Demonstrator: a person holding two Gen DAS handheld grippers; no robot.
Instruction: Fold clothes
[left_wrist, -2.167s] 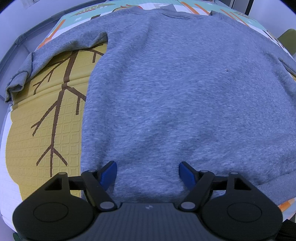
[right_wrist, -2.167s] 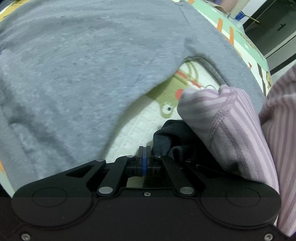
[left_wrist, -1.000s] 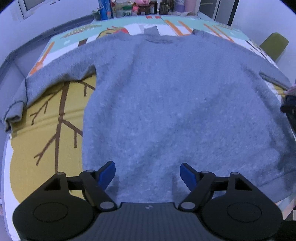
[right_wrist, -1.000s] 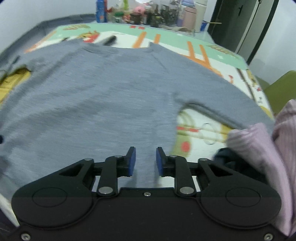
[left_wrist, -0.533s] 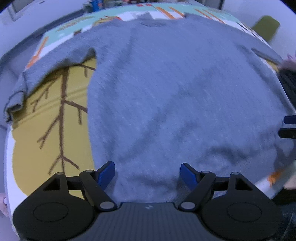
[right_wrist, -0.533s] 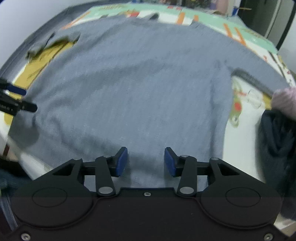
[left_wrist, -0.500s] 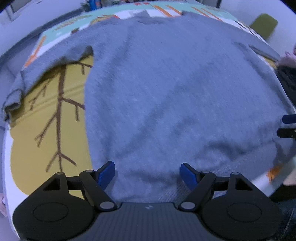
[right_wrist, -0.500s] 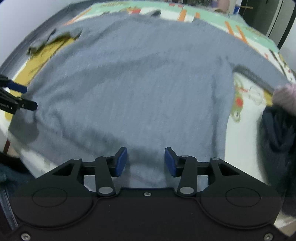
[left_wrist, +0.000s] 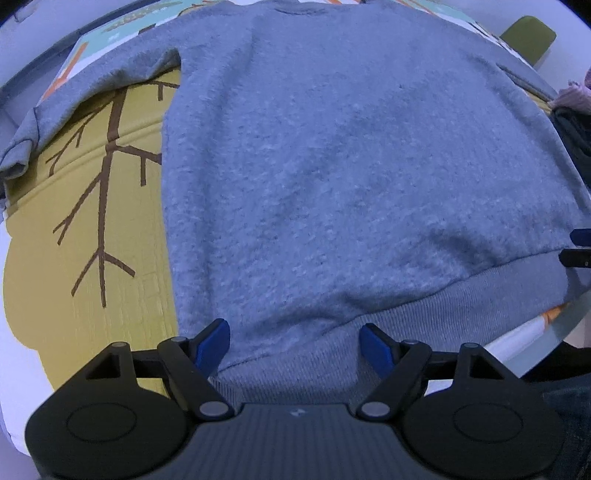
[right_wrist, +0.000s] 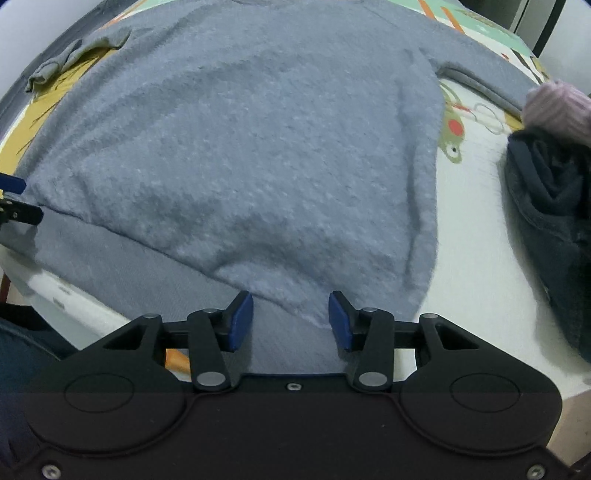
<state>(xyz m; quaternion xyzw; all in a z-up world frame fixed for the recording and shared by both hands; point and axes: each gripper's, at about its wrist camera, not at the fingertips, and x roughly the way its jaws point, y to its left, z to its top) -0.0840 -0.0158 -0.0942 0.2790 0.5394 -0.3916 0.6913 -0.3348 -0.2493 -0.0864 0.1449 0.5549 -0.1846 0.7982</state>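
Overall progress: early, by the look of it; the grey sweatshirt (left_wrist: 351, 177) lies spread flat with no fold made in it yet.
Done: the body is laid out smooth, both sleeves stretched out to the sides, neckline at the far end.
Left: every fold, judging from the flat layout; sleeves, sides and length all wait.
Sweatshirt place: on the patterned quilted mat (left_wrist: 92, 229), its ribbed hem (left_wrist: 461, 299) along the near edge.
Sweatshirt look: fleecy, thick grey knit, few wrinkles, a slight ripple just above the hem; the left sleeve cuff (left_wrist: 16, 158) is bunched at the mat's edge.
Left gripper (left_wrist: 295, 345): jaws wide apart, holding nothing, poised over the hem near the sweatshirt's left corner, hem fabric showing between the blue pads.
Right gripper (right_wrist: 291, 321): jaws about half open, holding nothing, over the hem near the right corner.
Other clothes: a dark garment (right_wrist: 546, 206) and a pink striped one (right_wrist: 554, 103) sit bunched to the right, apart from the sweatshirt's body.
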